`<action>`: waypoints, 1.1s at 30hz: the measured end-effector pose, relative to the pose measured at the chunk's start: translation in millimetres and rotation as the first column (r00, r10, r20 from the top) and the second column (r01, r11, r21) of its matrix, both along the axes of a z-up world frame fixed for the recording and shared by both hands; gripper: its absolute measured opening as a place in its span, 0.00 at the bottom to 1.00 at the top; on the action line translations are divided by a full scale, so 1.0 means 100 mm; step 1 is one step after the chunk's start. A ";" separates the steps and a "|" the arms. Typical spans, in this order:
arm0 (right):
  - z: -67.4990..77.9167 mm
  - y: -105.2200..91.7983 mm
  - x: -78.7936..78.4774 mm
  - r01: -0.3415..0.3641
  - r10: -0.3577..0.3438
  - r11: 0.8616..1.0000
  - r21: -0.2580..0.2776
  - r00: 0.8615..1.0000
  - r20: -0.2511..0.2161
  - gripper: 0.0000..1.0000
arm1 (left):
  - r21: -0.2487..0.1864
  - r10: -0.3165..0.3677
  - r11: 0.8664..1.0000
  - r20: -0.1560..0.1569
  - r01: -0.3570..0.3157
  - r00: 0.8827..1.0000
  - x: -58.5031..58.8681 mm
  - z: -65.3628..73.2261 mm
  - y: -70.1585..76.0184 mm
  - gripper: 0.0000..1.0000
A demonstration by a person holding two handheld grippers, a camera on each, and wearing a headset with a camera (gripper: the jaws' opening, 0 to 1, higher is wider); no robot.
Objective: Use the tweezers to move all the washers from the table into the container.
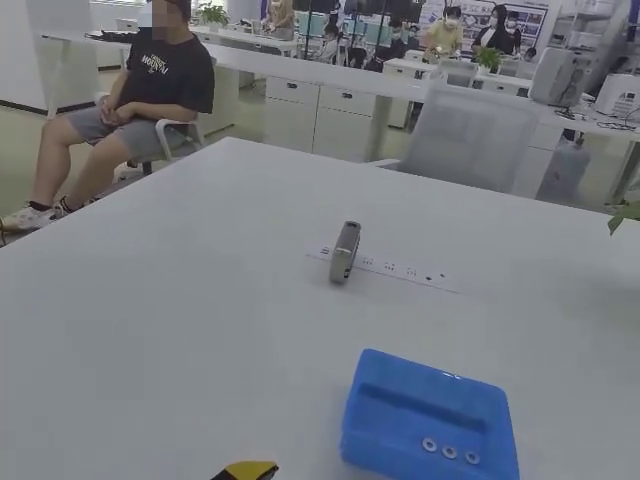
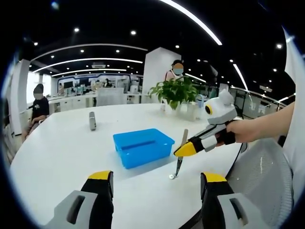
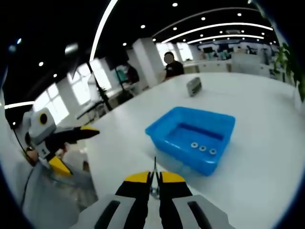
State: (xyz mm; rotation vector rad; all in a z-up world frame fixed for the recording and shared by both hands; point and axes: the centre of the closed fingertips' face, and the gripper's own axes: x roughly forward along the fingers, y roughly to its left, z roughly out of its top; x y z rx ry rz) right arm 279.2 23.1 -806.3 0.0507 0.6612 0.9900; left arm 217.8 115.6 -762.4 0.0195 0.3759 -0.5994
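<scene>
Nearest, the right claw (image 3: 155, 177) is pressed together on the tweezers (image 2: 179, 164). It grips them partway up so their points reach down past its yellow tips. That frees the fine ends for picking that the blunt jaws could hardly manage.

In the left gripper view the tweezers stand steeply. Their points are down at a lone washer (image 2: 172, 177) lying on the white worktop (image 1: 200, 300), near a corner of the blue container (image 3: 183, 156). Whether the points have closed on the washer is too small to tell.

The left claw (image 2: 156, 177) is spread and empty, held back to one side, apparently out of the way since this step needs only one tool.

A little farther on, the container sits close to the loose washer, which makes for a short carry. Its low, open top should allow a simple drop. Three washers (image 3: 202, 148) lie in a row on its floor, so the task looks well along.

Beyond it a grey device (image 1: 344, 250) lies mid-worktop, well apart from the work.
</scene>
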 end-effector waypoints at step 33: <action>0.35 0.10 0.00 -0.110 0.120 0.992 -0.062 0.974 0.194 0.02 | 0.013 0.003 1.000 -0.006 -0.003 1.000 -0.01 -0.02 0.01 0.74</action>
